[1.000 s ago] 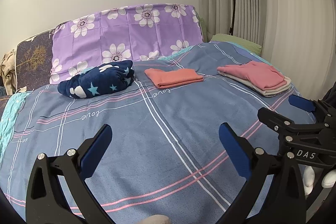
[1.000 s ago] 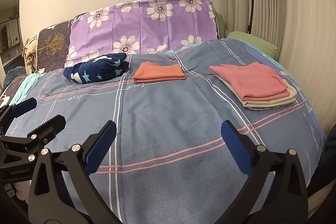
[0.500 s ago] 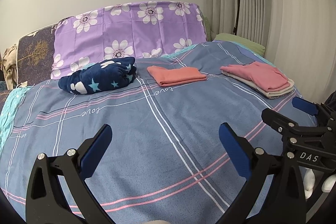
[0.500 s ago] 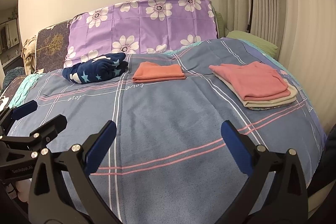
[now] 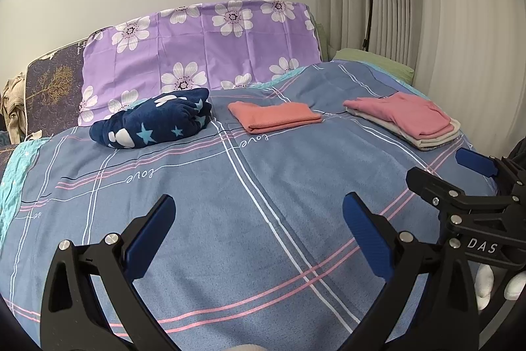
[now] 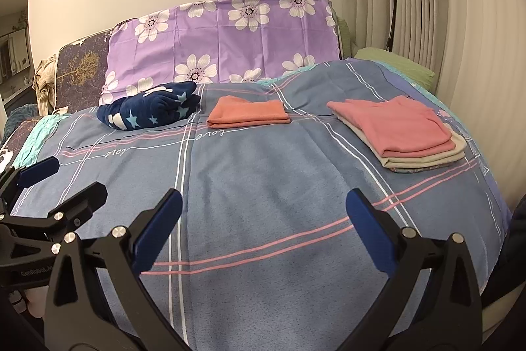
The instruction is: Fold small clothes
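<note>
Left wrist view: left tongs (image 5: 256, 229) were spread wide and empty above the bed (image 5: 263, 186); right tongs (image 6: 263, 227) likewise gaped, holding nothing. Of the small clothes, the navy star-print garment (image 5: 154, 122) lay bunched near the purple floral pillow (image 5: 203, 48), apparently unfolded. The orange folded piece (image 5: 274, 115) sat just beside it; the pink-topped stack (image 5: 404, 119) lay well apart, toward the bed's right edge.

Risk, as we judged it: reaching across for the navy item could drag a tong over the orange piece and undo its fold; the plush bundle might slip from a shallow pinch.

Writing read: "DAS" on the right tongs' body (image 5: 481, 247); "love" repeated on the bedspread; a partial "GenRobot" on the left tongs' body (image 6: 34, 270).
</note>
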`<state>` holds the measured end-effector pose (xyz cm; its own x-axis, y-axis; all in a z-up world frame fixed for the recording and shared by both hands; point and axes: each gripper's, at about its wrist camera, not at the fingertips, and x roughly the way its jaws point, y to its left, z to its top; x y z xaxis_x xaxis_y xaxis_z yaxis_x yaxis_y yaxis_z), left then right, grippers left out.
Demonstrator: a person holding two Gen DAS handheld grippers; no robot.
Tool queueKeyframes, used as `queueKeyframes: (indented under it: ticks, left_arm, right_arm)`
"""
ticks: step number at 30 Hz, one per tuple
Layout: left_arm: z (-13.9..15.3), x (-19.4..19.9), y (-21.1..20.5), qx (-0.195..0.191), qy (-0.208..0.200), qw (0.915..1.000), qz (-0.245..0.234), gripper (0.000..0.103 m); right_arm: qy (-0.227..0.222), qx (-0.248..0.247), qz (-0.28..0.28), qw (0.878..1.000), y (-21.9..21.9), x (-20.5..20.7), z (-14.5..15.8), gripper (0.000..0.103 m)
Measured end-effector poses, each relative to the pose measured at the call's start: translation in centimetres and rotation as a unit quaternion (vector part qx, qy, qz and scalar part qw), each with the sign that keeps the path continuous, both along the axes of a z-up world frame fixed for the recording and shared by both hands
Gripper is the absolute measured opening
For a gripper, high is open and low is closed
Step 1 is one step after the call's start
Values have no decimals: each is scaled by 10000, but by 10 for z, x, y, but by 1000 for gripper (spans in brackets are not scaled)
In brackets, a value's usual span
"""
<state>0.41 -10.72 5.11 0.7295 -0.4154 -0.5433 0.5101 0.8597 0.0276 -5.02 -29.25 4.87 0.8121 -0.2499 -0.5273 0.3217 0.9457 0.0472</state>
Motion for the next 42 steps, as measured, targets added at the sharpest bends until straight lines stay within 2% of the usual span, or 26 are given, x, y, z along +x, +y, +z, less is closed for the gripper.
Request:
queueKeyframes:
  ticks: [42]
  left_arm:
    - [-10, 12, 2, 119, 85, 9999, -17, 102]
  right_arm:
    - [208, -10, -28, 9998, -5, 14, -11, 101]
